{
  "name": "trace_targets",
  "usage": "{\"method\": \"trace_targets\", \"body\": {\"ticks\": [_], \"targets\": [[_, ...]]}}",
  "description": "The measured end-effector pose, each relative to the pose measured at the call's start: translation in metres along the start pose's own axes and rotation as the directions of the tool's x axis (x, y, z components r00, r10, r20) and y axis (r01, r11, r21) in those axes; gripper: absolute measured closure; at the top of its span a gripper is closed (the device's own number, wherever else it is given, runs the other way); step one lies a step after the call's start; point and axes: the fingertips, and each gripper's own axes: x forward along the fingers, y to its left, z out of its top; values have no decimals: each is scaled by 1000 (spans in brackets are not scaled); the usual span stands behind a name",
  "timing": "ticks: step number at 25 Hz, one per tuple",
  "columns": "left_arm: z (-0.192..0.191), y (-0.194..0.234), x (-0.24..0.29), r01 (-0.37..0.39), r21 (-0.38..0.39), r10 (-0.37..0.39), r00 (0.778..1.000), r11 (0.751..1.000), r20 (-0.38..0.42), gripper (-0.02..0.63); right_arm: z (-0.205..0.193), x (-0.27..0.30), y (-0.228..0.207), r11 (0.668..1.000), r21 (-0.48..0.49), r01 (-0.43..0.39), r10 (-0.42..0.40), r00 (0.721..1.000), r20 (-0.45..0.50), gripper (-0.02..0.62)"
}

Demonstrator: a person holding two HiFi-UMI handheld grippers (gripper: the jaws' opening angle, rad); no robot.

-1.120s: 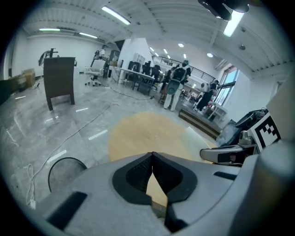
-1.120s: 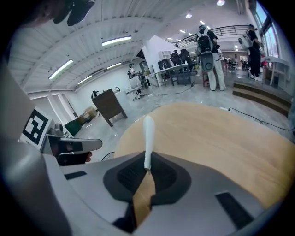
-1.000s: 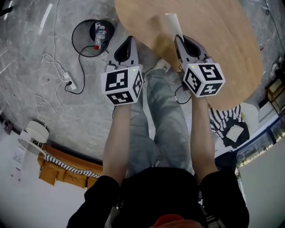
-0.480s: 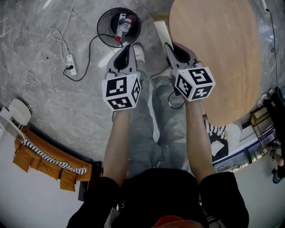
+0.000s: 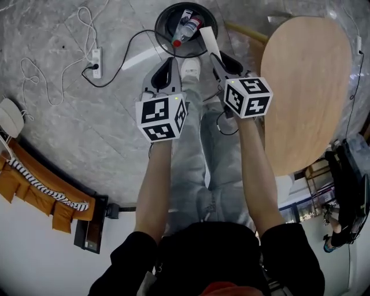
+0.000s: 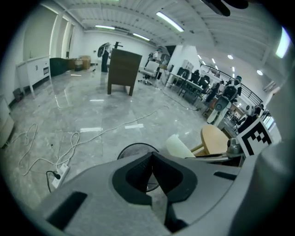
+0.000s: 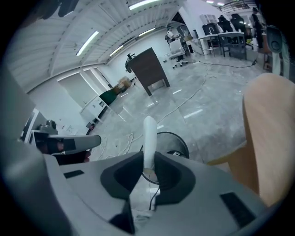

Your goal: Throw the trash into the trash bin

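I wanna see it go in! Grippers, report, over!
Left gripper shut, empty. Right gripper jaws just opening, white paper cup between them, by the trash bin rim. Plastic bottle already in bin; nothing in the way.

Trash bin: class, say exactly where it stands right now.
In the head view the trash bin, with a bottle inside, stands on the floor at top centre, just beyond the person's white shoe and left of the wooden table.
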Motion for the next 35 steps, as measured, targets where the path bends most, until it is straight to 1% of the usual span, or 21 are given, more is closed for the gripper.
{"method": "trace_targets", "body": {"ticks": [4,9,15,17,20,23,25,30,35], "targets": [[-8,26,12,-22,-40,22,1000,999,-7,601,-14,36,-4,1000,9,7,-6,998,-58,525],[-20,53,32,-39,-72,38,999,997,-13,601,-30,80,-12,1000,12,16,-15,994,-104,503],[-32,68,52,-47,-95,44,998,994,-33,601,-42,113,-27,1000,11,27,-25,989,-145,455],[-31,69,55,-46,-94,42,998,995,-37,601,-41,116,-30,999,21,28,-25,989,-144,454],[-27,66,56,-38,-83,34,998,996,-43,601,-36,111,-30,999,36,31,-26,991,-130,459],[-18,57,55,-26,-64,23,999,998,-44,601,-29,95,-27,998,45,40,-35,994,-104,544],[-12,48,54,-17,-51,15,999,999,-45,601,-26,81,-24,998,57,36,-32,996,-81,571],[7,17,45,25,8,-25,999,1000,-42,601,-12,39,-17,993,114,6,-6,1000,2,581],[29,-19,26,57,73,-55,998,996,-31,601,12,-16,-12,990,138,-7,-9,994,111,584]]}}
